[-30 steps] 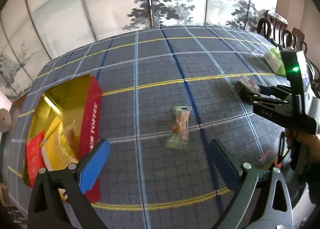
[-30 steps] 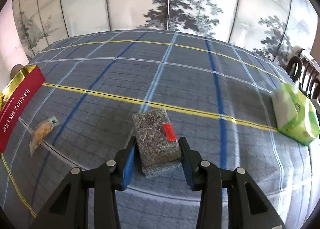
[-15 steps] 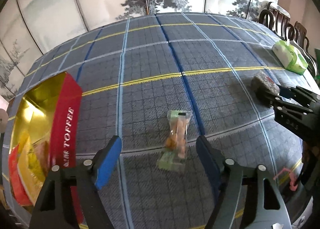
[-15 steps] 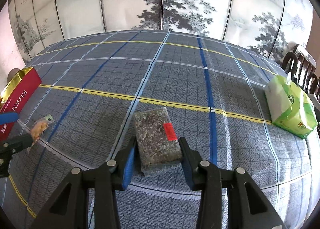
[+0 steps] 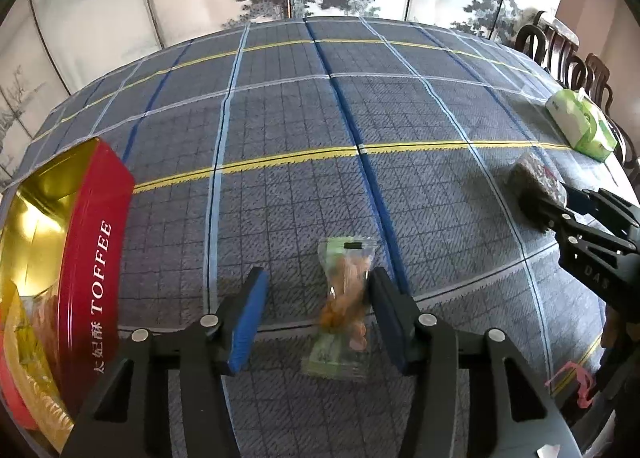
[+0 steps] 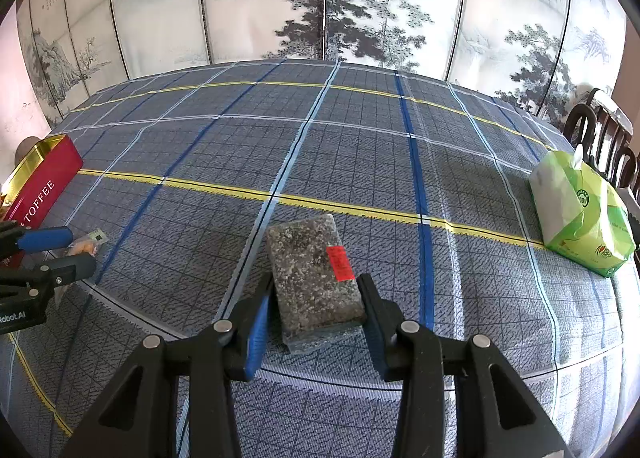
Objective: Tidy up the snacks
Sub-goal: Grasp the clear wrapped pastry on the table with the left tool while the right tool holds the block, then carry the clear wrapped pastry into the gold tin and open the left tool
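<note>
The left gripper (image 5: 316, 314) has just been closing around the clear snack packet (image 5: 345, 306) lying on the checked tablecloth (image 5: 280, 117) — only its right pad touches, so it is not yet clamped. The right gripper (image 6: 314, 318) is clamped on the dark speckled bar (image 6: 314, 278) — near the green tissue pack (image 6: 580, 213). The red toffee tin (image 5: 92, 250) stands open at the left.

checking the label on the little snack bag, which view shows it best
The left wrist view. The clear snack bag lies in the middle of the frame between the left tongs, orange pieces and green ends plain to see. In the right wrist view it is a small sliver at the left edge, mostly hidden by those tongs.
</note>
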Demonstrator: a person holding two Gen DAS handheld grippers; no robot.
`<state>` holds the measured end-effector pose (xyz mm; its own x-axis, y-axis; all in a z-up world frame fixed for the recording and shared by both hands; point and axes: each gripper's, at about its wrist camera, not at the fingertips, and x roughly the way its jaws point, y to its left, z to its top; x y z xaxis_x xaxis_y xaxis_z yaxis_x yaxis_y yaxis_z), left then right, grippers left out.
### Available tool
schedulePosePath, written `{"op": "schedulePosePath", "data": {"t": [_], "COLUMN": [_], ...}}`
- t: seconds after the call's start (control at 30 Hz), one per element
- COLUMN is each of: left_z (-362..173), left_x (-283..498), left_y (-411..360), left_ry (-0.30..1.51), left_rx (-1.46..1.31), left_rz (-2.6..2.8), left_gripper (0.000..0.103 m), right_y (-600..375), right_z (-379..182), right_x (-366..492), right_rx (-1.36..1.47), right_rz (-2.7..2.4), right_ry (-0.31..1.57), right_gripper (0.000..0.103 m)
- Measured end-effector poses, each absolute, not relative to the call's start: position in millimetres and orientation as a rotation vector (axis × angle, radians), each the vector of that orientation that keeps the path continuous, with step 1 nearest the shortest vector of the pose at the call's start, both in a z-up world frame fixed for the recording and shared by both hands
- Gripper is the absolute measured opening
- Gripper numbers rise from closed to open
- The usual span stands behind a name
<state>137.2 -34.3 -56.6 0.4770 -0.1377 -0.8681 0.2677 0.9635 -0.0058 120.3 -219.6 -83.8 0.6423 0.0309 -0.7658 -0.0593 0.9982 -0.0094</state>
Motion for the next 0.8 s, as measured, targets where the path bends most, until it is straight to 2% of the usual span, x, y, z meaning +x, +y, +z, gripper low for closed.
{"op": "schedulePosePath", "data": {"t": [0.07,0.2,0.8], "left_z": [-56,-55,-45], "left_x": [137,137,123], "left_y": [-36,-38,-30], "left_ry": [1.041,1.041,1.057], "left_rx": [0.139,0.14,0.111], "left_rz": [-0.255,-0.265,-0.24], "left_gripper": [0.036,0.021,0.019], "right_y": [-220,-220,-220], "right_z": [-84,-84,-84], "right_x": [120,120,120], "right_rx": [-0.035,-0.035,-0.036], "right_rz": [0.052,0.052,0.052], "right_ry": [0.872,0.872,0.871], "right_gripper": [0.041,0.041,0.041]}}
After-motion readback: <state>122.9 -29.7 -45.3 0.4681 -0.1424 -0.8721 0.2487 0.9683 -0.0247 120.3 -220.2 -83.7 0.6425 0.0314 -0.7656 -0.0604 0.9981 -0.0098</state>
